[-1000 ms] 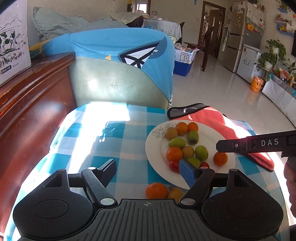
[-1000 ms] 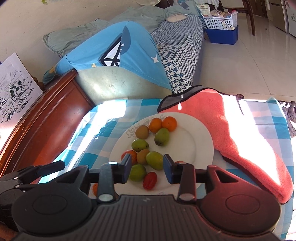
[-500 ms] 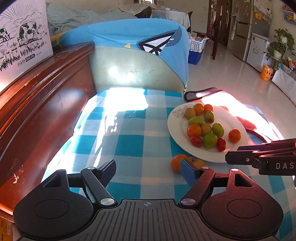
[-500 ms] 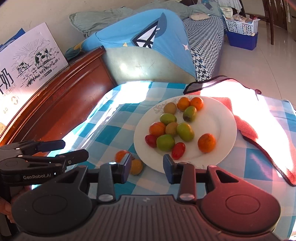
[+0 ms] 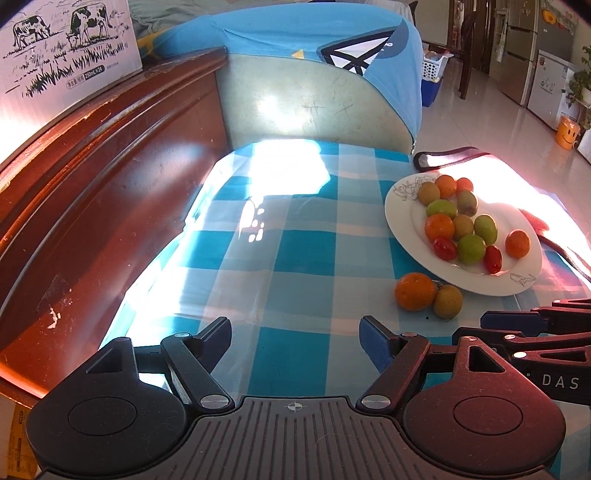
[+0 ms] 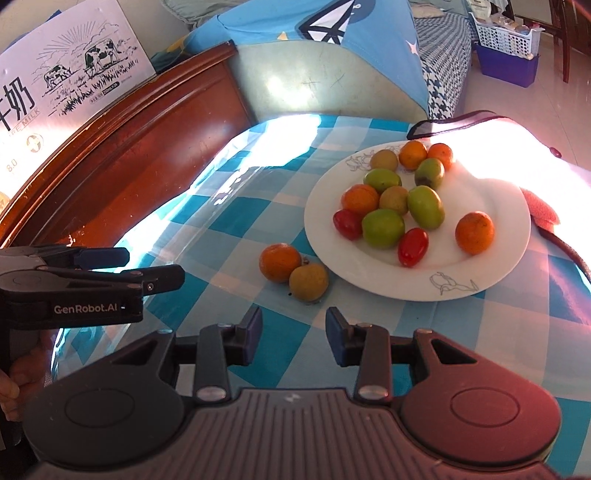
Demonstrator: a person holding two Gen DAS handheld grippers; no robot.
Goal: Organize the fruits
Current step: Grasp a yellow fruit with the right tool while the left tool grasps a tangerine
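both grippers pulled back; white plate point(image 6: 509, 236) holds the fruits point(image 6: 384, 227) (two beside it), jaws apart, empty.

At your ten o'clock a milk carton box point(image 6: 70, 85) printed with cows sits on top of a dark wooden headboard point(image 6: 147, 155). At twelve o'clock you face a pale sofa end point(image 5: 314, 107) with a blue cloth point(image 5: 295, 40) draped over it. The blue-and-white checked tablecloth point(image 5: 295, 258) lies in front of you, sun-streaked across its far half. At your two o'clock a pink towel point(image 6: 543, 210) with dark trim lies on it. Far off at one o'clock stand a white basket point(image 6: 506, 33) on a blue bin point(image 6: 506, 66).
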